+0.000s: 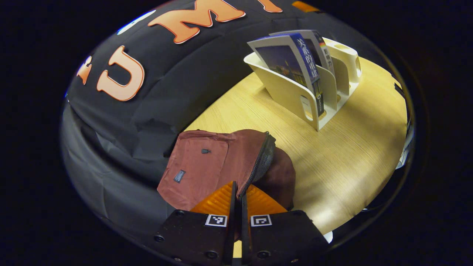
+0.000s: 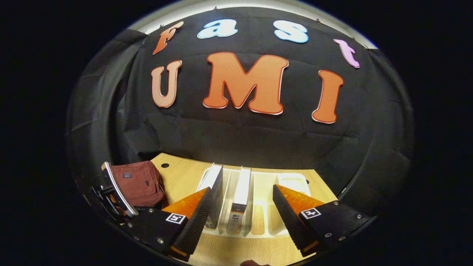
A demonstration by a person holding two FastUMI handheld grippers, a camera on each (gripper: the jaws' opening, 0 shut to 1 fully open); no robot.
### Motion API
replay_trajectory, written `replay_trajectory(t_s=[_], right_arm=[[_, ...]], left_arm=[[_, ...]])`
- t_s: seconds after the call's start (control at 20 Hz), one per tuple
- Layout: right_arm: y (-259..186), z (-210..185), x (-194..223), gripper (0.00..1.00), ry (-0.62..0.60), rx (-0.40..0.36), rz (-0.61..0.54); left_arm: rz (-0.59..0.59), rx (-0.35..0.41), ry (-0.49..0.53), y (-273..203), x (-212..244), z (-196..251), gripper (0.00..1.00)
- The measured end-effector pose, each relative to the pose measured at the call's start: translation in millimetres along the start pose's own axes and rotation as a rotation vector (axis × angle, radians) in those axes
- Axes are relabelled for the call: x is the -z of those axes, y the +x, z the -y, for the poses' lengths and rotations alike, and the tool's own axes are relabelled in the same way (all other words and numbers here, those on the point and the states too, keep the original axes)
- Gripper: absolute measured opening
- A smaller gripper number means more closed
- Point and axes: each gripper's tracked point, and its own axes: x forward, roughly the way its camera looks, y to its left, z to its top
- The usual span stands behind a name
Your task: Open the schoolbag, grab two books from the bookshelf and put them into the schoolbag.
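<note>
The maroon schoolbag (image 1: 207, 166) lies on the wooden table, with dark mesh showing along its zipper (image 1: 258, 166). My left gripper (image 1: 239, 188) is shut where the zipper line runs in between its fingertips; the pull itself is hidden. The white bookshelf (image 1: 292, 96) stands farther back and holds a blue book (image 1: 292, 62) with a second book (image 1: 323, 50) behind it. My right gripper (image 2: 242, 188) hangs open just above the bookshelf (image 2: 292, 181), its fingers straddling the two upright books (image 2: 216, 184) (image 2: 240, 195). The schoolbag (image 2: 136, 183) and the left gripper (image 2: 114, 195) sit to the left.
The light wooden table (image 1: 351, 155) stretches to the right of the bag and in front of the shelf. A small round hole (image 2: 164, 165) marks the tabletop behind the bag. The black cloth wall rises close behind the bag and shelf.
</note>
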Motion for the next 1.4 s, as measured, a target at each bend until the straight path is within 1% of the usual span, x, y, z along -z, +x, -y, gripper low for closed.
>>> replay_trajectory(t_s=[0.15, 0.25, 0.35, 0.55, 0.7, 0.85, 0.9, 0.95, 1.15, 1.2, 1.35, 1.4], right_arm=[[18, -18, 3, 0.97, 0.037, -0.058, -0.115], [33, -31, -1, 0.97, 0.039, -0.093, -0.183], [47, -37, -4, 0.97, 0.028, -0.104, -0.249], [64, -53, 6, 0.97, 0.04, -0.147, -0.432], [83, -57, 13, 0.97, 0.02, -0.133, -0.532], [100, -53, 14, 0.97, -0.023, -0.091, -0.616], [104, -56, 16, 0.97, -0.029, -0.099, -0.651], [105, -57, 20, 0.97, -0.034, -0.089, -0.693], [120, -59, 35, 0.98, -0.091, -0.061, -0.782], [122, -59, 42, 0.98, -0.087, -0.051, -0.813], [132, -65, 58, 0.98, -0.037, -0.056, -0.91], [136, -64, 64, 0.98, -0.021, -0.039, -0.936]], left_arm=[[0.022, 0.036, -0.031, -9, -12, -29, 0.09], [0.037, 0.08, -0.074, -13, -21, -48, 0.09], [0.053, 0.114, -0.099, -14, -28, -67, 0.09], [0.084, 0.17, -0.135, -15, -42, -103, 0.09], [0.111, 0.206, -0.157, -17, -49, -121, 0.09], [0.13, 0.211, -0.16, -15, -54, -134, 0.09], [0.131, 0.227, -0.158, -16, -53, -133, 0.09], [0.142, 0.229, -0.155, -15, -56, -137, 0.09], [0.159, 0.237, -0.15, -18, -66, -156, 0.09], [0.16, 0.237, -0.151, -19, -68, -162, 0.09], [0.162, 0.238, -0.14, -17, -68, -167, 0.09], [0.162, 0.244, -0.144, -16, -69, -165, 0.09]])
